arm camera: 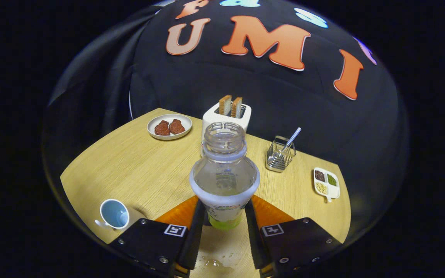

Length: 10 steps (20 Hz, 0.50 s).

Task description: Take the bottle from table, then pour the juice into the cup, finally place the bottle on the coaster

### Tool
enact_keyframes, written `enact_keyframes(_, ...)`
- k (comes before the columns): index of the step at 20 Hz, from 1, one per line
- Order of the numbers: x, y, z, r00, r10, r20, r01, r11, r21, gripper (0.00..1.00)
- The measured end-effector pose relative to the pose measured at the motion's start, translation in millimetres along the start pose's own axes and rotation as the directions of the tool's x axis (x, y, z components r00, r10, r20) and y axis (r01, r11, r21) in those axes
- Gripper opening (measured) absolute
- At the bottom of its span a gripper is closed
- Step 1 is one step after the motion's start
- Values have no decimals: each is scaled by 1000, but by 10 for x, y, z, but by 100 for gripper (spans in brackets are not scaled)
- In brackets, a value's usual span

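Observation:
A clear plastic bottle (224, 173) with no cap stands upright between my fingers, a white label round its body and a little green juice at its bottom. My gripper (222, 226) is shut on the bottle, both fingers (197, 227) pressing its sides low down. A white cup (113, 214) with a pale blue inside lies tilted on the wooden table (141, 170), to the left of my left finger. A brown coaster edge (137, 214) shows just beside the cup. A small wet patch (216, 262) glints on the table under the gripper.
Beyond the bottle stands a white toaster (228, 114) with two slices of toast. A plate (169, 126) with two brown pieces sits far left. A wire holder (280, 154) with a striped straw and a divided dish (326, 183) of beans are to the right.

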State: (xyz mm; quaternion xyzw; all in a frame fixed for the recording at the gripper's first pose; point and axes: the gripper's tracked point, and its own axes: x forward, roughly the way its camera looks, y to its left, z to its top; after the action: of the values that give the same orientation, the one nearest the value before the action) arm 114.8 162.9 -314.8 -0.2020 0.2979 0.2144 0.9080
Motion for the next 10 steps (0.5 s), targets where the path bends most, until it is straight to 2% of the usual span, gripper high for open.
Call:
enact_keyframes(5, 277, 6, -173, 1000, 14, -22, -13, 997, 81, 56)
enact_keyframes(10, 492, 77, -97, 1000, 29, 7, -30, 990, 139, 56)
